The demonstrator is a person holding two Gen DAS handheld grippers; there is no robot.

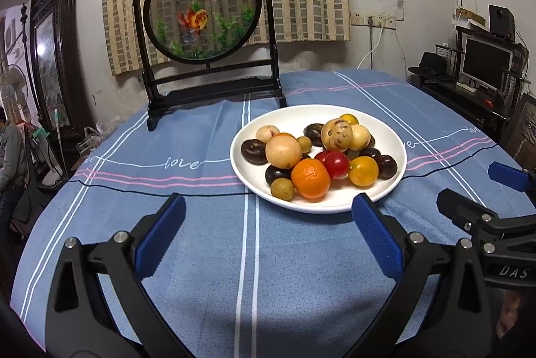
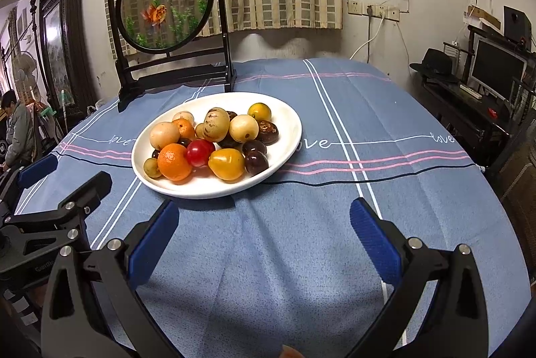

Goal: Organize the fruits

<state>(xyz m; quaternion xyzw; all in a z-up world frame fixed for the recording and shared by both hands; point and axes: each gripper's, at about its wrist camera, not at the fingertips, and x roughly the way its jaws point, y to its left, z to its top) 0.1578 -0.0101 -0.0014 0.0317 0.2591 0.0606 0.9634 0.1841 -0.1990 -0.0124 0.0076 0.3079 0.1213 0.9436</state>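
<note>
Both tools sat low over the blue cloth on the desk (image 1: pixel 207 257), and neither had anything in it: my left tool (image 1: pixel 268 217) was spread wide, blue pads apart, bare cloth between them, and my right tool (image 2: pixel 264 224) hung released the same way, just short of the plate's near rim. The white plate (image 2: pixel 284 130) stood mid-desk in front of the goldfish screen (image 1: pixel 204 6), and every fruit I could find was heaped on it, touching and overlapping: the orange (image 2: pixel 174 162) at the near edge, the red tomato (image 2: pixel 200 152) right beside it, a yellow fruit (image 2: pixel 227 163) next along, dark round ones (image 2: pixel 256 163) toward the right side, pale tan ones (image 1: pixel 283 151) stacked higher behind. I saw no fruit on the cloth itself, and no second dish or bin to sort into. So by my read nothing was sorted yet; either this was the very start, with the whole pile left to work through, or gathering onto the plate was the goal and it was finished. I couldn't tell which. A person stood far off at the left, clear of the desk.
</note>
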